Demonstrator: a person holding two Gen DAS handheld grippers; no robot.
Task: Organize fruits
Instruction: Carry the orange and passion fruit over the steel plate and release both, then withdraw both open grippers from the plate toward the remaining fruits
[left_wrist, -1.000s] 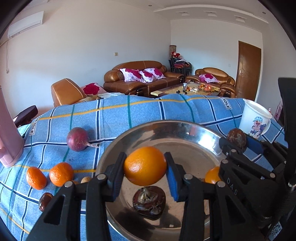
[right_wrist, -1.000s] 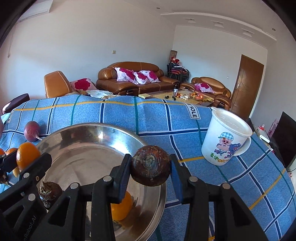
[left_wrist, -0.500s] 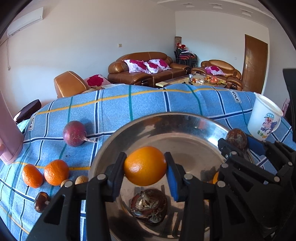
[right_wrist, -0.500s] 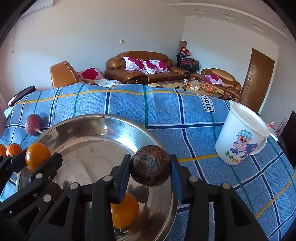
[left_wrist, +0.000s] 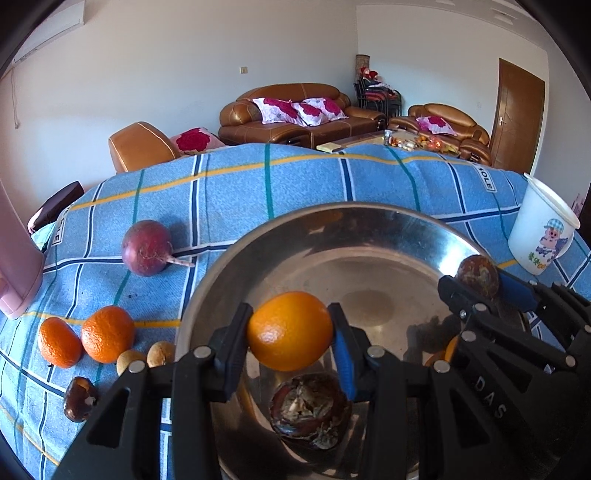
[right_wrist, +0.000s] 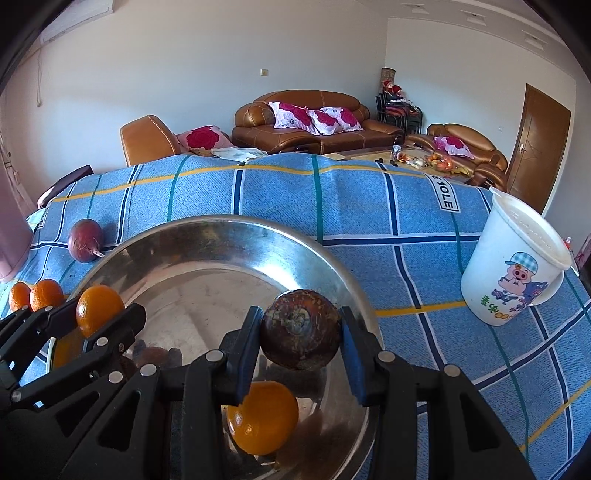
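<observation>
Stainless steel round tray (left_wrist: 369, 225) sits on the blue-checked counter; the left tool (left_wrist: 291, 332) is clamped on a round orange (left_wrist: 290, 330) and the right tool (right_wrist: 301, 339) on a brown wrinkled fruit (right_wrist: 301, 339), both held over the tray. Step in hand, as judged: depositing. Next calls for lowering each fruit, then parting the jaws clear of the fruit already inside.

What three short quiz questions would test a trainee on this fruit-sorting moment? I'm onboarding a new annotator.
1. True or false: the left gripper is clamped on an orange.
2. What does the right gripper hold? A) a white cup B) a dark brown fruit C) nothing
3. Fill in: two loose oranges lie on the blue checked cloth to the ____ of the metal bowl in the left wrist view.

Key: 1 true; 2 B, the dark brown fruit; 3 left.
</observation>
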